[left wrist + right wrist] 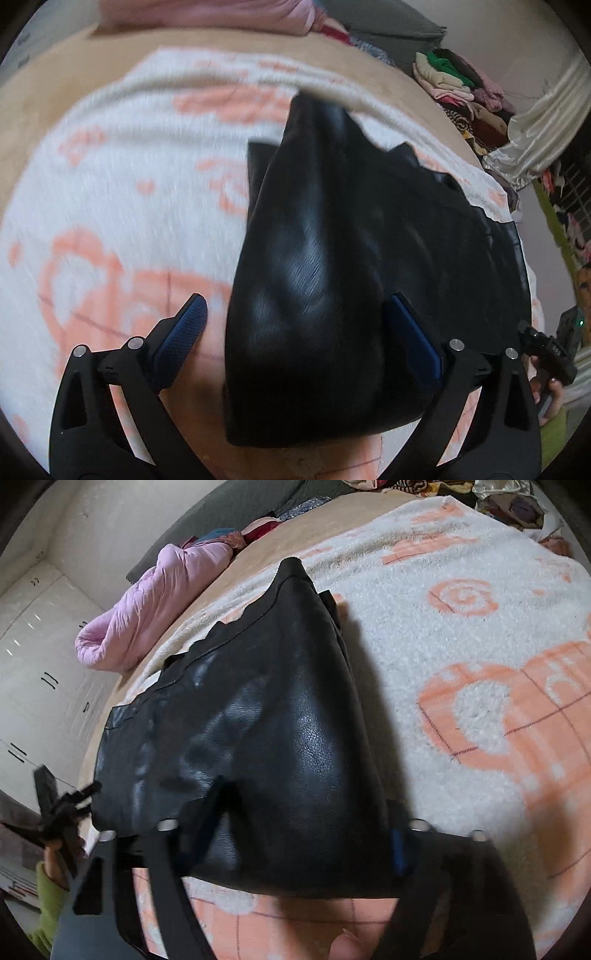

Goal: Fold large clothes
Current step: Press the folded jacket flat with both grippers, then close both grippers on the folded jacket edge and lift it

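On the bed, a black leather garment (332, 258) lies over a white blanket with orange swirls (110, 166), one glossy fold of it rising close to each camera.

Much is hard to read. The left wrist view is smeared with motion blur, so the blanket's pattern and the garment's far edge are soft. The left gripper (299, 325) has its blue-padded fingers (184, 328) spread wide, one on each side of the raised fold; the pads stand apart from the leather and grip nothing. Where the fold's near end goes is cut off by the frame's bottom edge.

In the right wrist view the right gripper (299, 834) is dark and blurred against the black leather (only a sliver of blue pad shows at its right finger), and whether its fingers pinch the garment I cannot tell.

Each view adds something. The left one shows a pile of folded clothes (461, 88) and a cream satin curtain (535, 122) at the far right. The right one shows a pink quilt (147, 609) bunched at the bed's far side, white cupboards (37, 664) beyond, and the garment's wavy upper hem.
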The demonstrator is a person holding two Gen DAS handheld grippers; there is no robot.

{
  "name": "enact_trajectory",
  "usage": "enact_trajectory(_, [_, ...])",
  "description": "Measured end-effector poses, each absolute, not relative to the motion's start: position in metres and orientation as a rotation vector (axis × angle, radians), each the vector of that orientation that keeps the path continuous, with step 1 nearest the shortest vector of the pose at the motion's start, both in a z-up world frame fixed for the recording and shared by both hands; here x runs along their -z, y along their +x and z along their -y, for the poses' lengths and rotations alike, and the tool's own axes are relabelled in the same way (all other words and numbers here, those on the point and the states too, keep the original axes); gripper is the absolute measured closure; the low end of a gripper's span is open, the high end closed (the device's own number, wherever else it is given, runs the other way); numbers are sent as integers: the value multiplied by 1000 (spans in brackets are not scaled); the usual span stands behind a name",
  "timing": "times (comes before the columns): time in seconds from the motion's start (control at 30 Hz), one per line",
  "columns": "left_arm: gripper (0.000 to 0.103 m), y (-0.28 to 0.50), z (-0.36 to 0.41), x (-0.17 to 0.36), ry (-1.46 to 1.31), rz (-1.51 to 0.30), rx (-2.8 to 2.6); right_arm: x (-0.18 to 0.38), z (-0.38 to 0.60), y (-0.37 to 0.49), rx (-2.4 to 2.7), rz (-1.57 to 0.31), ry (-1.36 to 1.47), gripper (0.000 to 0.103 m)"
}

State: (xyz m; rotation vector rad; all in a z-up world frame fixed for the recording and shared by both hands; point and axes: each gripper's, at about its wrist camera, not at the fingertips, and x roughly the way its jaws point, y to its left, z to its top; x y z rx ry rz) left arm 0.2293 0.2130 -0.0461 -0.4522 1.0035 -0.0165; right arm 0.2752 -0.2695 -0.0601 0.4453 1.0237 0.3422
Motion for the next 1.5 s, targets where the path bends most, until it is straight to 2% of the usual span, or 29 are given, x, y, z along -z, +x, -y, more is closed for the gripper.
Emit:
enact_trajectory(0.03, [33,227,-213,49,-489,-1002,37,59,270,274,-341,-1021,442,56])
enact_trajectory(0.1, [42,224,-209,49,-496,-1002,39,54,273,269,-344,-1008,446,71])
enact_trajectory(0.13, [49,222,-205,47,-477,-1001,40,51,275,267,-351,-1002,455,73])
enact_trajectory(0.17, [52,219,-202,45,-463,-992,35,49,277,264,-352,-1001,462,73])
enact_trajectory(0.3, [53,203,-194,39,-446,-990,34,43,277,251,-324,-1013,423,74])
enact_trajectory(0.37, [53,193,-188,35,-427,-994,36,43,280,245,-307,-1026,411,71])
enact_trajectory(0.4, [53,186,-184,35,-413,-994,34,43,281,243,-301,-1026,402,67])
enact_trajectory(0.43, [53,181,-181,35,-401,-992,30,43,281,240,-282,-1029,371,59])
enact_trajectory(0.5, [51,175,-178,34,-389,-985,21,42,280,236,-248,-1025,333,49])
enact_trajectory(0.53, [51,174,-178,33,-389,-982,18,40,280,235,-229,-1022,316,38])
enact_trajectory(0.6, [48,175,-178,30,-376,-979,11,27,273,227,-135,-981,214,26])
enact_trajectory(0.67, [43,177,-178,28,-356,-973,-2,10,265,216,-79,-899,132,24])
enact_trajectory(0.73, [39,177,-177,26,-338,-971,-13,-7,253,204,-51,-815,71,15])
enact_trajectory(0.83, [37,177,-175,22,-312,-955,-23,-25,223,198,-136,-753,15,15])
enact_trajectory(0.93, [27,175,-176,17,-299,-934,-33,-26,190,197,-241,-769,-5,16])
enact_trajectory(0.97, [27,174,-176,16,-292,-930,-38,-26,182,199,-268,-777,-9,16])
enact_trajectory(1.03, [25,173,-176,14,-279,-921,-44,-23,162,200,-314,-796,-24,31])
enact_trajectory(1.1, [22,172,-178,12,-276,-917,-51,-19,138,203,-370,-825,-57,38])
enact_trajectory(1.17, [22,173,-179,12,-276,-914,-53,-17,116,205,-403,-837,-85,39])
enact_trajectory(1.3, [20,175,-185,10,-286,-912,-62,-7,88,208,-425,-880,-115,51])
enact_trajectory(1.5, [18,181,-189,14,-295,-923,-65,36,71,218,-397,-1015,-136,52])
